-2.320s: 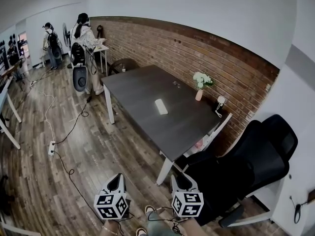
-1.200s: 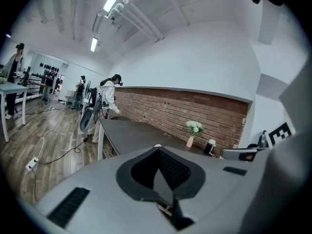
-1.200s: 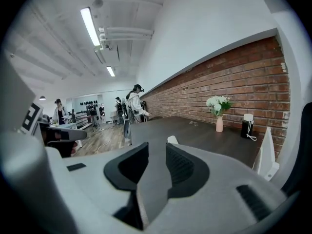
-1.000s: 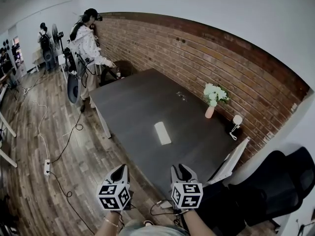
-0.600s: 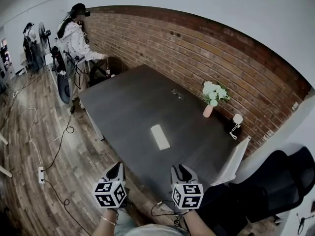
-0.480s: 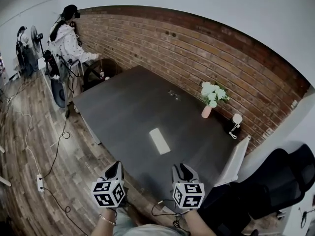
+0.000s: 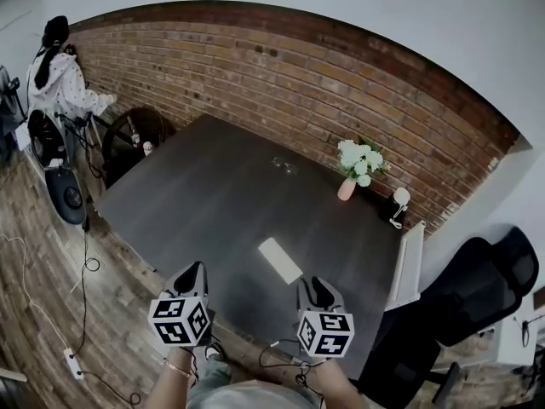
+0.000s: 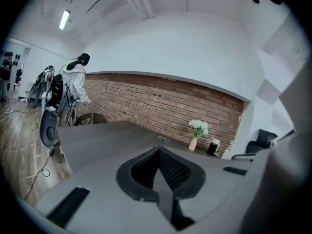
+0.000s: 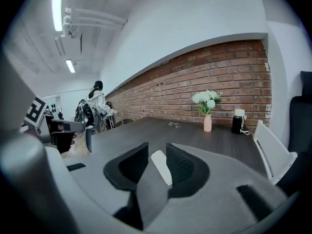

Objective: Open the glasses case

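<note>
fingers (image 7: 192, 277) off glasses case (image 7: 280, 261) | dark table (image 7: 213, 194) | brick wall (image 7: 255, 66) behind

Ceiling tube lights (image 9: 57, 6) give even, bright light (fisheye edges bend strongly and darken), shadows soft.

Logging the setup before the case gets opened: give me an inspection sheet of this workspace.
Surface: dark table, few items on it.
Job's things: white glasses case, looks closed, lying flat, untouched.
Clutter: flower vase, glasses, black object with white cord, all near the wall.
Grippers: left gripper shut, empty; right gripper open, empty; both short of the case.
Cables: cables on the wooden floor.
Surroundings: brick wall, black chair, white chair, person at far left.
</note>
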The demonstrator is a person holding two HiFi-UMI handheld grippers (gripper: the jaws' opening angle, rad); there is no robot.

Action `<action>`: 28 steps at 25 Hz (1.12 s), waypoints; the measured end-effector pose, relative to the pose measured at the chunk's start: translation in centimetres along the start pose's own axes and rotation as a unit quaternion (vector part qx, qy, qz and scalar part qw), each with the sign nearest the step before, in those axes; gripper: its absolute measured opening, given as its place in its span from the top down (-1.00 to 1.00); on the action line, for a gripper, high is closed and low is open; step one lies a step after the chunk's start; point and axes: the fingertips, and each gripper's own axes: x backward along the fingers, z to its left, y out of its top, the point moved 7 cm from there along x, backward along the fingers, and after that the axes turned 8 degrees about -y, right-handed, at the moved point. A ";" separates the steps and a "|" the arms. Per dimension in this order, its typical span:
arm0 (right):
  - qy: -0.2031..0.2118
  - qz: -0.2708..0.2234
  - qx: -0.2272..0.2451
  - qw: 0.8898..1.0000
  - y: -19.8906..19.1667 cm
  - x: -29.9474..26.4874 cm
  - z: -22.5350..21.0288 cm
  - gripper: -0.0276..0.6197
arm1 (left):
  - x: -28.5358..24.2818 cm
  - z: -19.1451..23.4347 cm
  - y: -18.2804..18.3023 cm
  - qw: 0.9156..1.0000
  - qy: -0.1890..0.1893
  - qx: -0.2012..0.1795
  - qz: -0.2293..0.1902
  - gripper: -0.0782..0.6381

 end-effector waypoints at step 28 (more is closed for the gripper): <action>-0.173 0.039 -0.065 0.982 -0.7 -5.1 -1.1 0.51 | -15.6 1.9 -0.4 0.978 -0.177 -0.022 0.112 0.79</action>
